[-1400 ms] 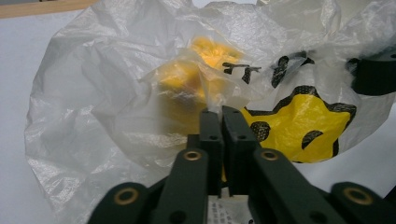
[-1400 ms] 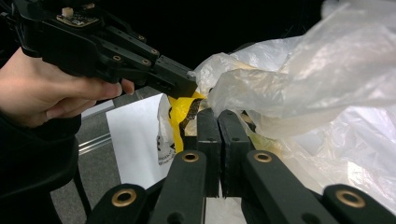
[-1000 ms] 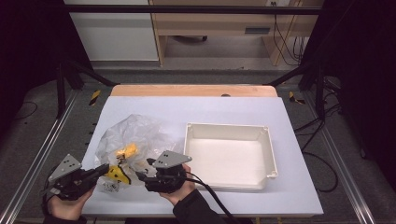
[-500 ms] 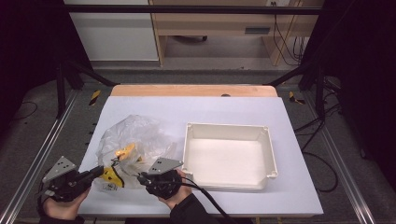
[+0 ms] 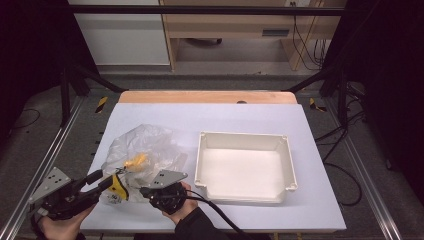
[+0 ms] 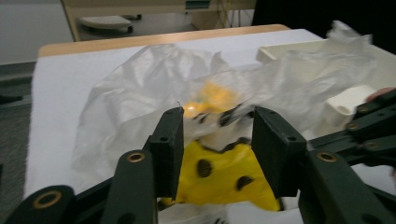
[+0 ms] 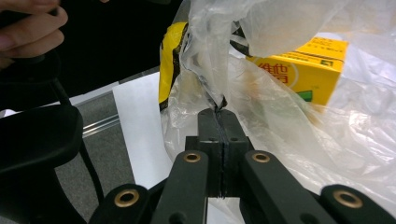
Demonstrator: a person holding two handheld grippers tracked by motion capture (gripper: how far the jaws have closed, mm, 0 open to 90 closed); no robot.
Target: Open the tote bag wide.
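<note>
Right claw (image 7: 218,122): clamped on plastic bag (image 7: 299,121) edge | Left claw (image 6: 217,140): parted around yellow spotted packet (image 6: 219,175) | Worktop (image 5: 250,117): white tray (image 5: 242,167) right

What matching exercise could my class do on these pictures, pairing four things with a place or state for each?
Things:
1. left gripper
2. right gripper
3. white tray
4. yellow carton

Place or state:
A. empty, right of the bag
B. inside the clear plastic bag
C. open, a yellow spotted packet between its jaws
D. shut on the bag's film

Pairs: 1-C, 2-D, 3-A, 4-B
</note>
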